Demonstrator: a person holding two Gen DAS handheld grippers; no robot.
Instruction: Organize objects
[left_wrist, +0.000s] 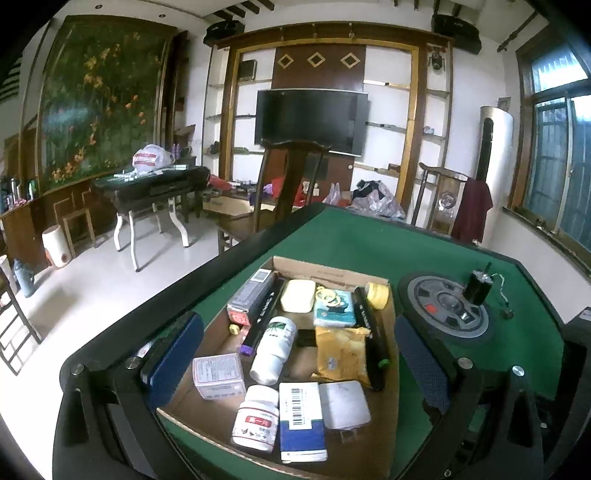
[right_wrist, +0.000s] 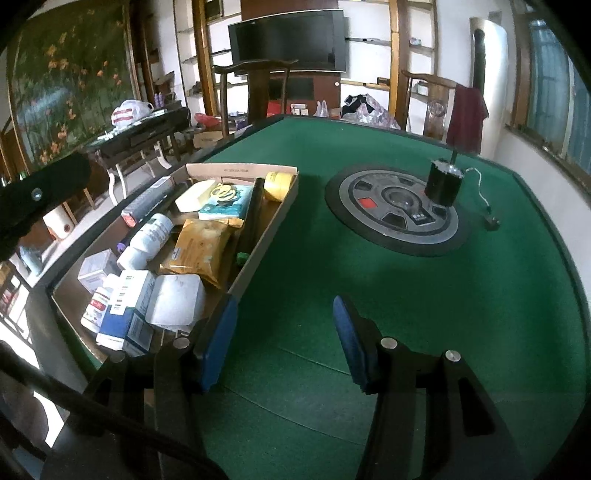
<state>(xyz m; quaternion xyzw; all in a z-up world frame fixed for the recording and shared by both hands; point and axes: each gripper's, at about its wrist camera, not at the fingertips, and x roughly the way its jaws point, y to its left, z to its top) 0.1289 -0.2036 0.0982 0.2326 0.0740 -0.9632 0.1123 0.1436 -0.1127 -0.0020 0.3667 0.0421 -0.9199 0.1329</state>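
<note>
Cardboard box (left_wrist: 334, 271) sits on the green tabletop (right_wrist: 369, 295), left of the round centre console (right_wrist: 397, 210), and is filled with small things: white bottles (left_wrist: 275, 349), a blue-and-white carton (left_wrist: 301, 421), a yellow pouch (left_wrist: 341, 354), a tape roll (left_wrist: 378, 295) and a black marker (left_wrist: 371, 332). Left gripper (left_wrist: 299, 354) hangs over the box with its jaws wide, gripping nothing. Right gripper (right_wrist: 284, 343) stands partly open above bare felt, its left pad (right_wrist: 218, 343) by the box wall. A black motor (right_wrist: 443, 182) stands on the console.

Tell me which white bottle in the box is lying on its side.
The taller green-labelled bottle mid-box lies down; the red-labelled bottle stands upright.
</note>
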